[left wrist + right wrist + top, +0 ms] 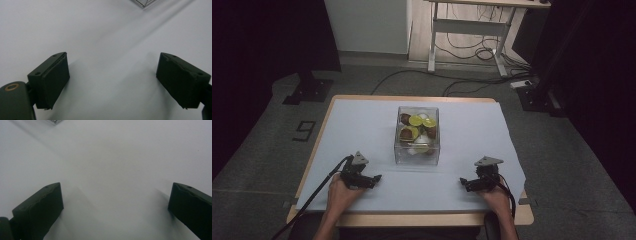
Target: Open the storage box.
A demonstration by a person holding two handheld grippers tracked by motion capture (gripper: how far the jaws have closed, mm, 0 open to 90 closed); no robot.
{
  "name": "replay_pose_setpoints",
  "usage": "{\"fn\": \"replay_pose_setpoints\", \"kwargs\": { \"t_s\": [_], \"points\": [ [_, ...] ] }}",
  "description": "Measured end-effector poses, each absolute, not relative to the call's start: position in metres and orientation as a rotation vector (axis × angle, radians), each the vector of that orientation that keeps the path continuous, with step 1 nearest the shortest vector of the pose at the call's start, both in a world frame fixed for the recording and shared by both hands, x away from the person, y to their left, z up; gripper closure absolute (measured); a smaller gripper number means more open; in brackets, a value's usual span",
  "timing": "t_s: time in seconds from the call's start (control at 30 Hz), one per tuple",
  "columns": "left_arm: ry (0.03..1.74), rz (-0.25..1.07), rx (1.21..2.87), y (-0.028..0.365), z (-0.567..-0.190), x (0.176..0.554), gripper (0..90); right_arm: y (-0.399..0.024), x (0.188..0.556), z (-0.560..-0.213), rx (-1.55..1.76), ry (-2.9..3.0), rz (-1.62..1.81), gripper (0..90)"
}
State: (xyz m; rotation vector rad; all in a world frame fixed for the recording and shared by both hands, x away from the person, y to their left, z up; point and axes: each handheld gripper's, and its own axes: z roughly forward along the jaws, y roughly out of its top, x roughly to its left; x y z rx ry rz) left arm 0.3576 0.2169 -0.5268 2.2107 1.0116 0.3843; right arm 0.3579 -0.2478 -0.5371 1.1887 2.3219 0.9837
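From my seat the white sheet lies bare on both sides of the clear box, the lone obstacle at mid-table (fruit pieces inside). Both grippers rest near the front edge, jaws wide apart, with bare sheet between and ahead.

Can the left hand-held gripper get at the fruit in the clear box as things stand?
Probably yes: the left hand-held gripper is open, bare table lies between, and the clear box looks open-topped.

No legible text, label or brand anywhere. One mark on the floor left of the table: a black outlined shape resembling a digit 9 or 5; cannot tell which.
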Motion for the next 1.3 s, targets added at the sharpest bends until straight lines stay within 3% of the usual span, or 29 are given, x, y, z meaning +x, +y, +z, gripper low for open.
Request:
{"fn": "replay_pose_setpoints", "kwargs": {
  "t_s": [0.57,0.83,1.3],
  "points": [
    [1.011,0.383,2.211,0.217,-0.527,0.358,10.7,-0.248,0.358,-0.537,1.186,2.323,0.984,0.1],
    [0.985,0.367,2.212,0.215,-0.525,0.354,14.3,-0.246,0.353,-0.531,1.14,2.333,0.968,10.0],
    [0.877,0.34,2.17,0.198,-0.503,0.351,15.1,-0.236,0.349,-0.514,1.114,2.338,1.054,13.8]
  ]
}}
